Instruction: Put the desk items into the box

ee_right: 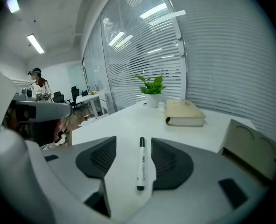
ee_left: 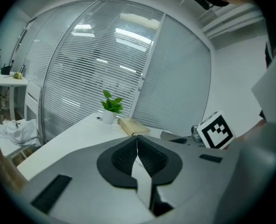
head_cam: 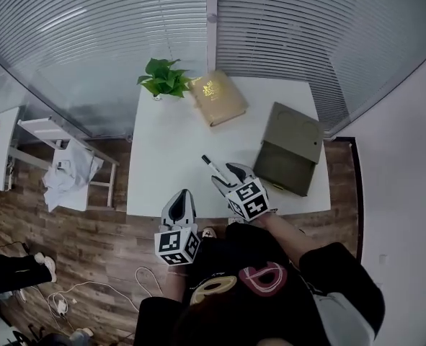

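At the white desk point(head_cam: 169, 157) — right claw point(head_cam: 225, 176) spread wide around a marker point(ee_right: 140, 162), left claw point(ee_left: 137, 155) pressed together.

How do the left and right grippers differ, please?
On the left gripper the jaws are together, empty; on the right gripper they stand apart, the pen lying between them. The left gripper sits at the table's near edge; the right gripper reaches further over it. Both carry marker cubes.
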### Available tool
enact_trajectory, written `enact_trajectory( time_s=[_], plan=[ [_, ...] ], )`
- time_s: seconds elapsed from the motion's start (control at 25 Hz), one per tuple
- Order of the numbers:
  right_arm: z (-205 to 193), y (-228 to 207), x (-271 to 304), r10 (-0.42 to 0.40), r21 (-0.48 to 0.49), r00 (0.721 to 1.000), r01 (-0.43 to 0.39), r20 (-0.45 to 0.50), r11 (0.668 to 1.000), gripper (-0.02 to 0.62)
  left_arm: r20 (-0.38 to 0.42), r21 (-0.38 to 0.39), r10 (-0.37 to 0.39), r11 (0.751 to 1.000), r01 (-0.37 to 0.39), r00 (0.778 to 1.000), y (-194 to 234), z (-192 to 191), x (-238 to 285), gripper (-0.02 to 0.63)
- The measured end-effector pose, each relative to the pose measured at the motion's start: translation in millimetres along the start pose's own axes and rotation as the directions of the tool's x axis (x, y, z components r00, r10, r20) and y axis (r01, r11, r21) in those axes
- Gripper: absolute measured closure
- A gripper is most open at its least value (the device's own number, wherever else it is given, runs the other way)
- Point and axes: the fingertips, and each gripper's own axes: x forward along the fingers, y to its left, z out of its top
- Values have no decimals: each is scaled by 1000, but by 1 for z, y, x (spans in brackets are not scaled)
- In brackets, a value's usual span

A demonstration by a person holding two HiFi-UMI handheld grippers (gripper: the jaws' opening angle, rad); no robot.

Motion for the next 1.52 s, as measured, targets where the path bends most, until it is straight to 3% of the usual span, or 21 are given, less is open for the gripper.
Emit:
enact_trajectory(
  time_s=[0.6,1.28,1.52],
  plan=[
    [-31,-5,59,5,-72,988,-17,-156,997,371,0,-23,144,989,-144,990,19,-6,-16,588],
    [-55,-20,80,-23,-58,965,8,-260,998,434,-13,-36,181,983,-181,983,22,-15,-30,588],
    [-52,-18,79,-39,-110,961,9,-274,994,449,-15,-41,173,984,-174,985,19,-17,-31,588]
  ],
)
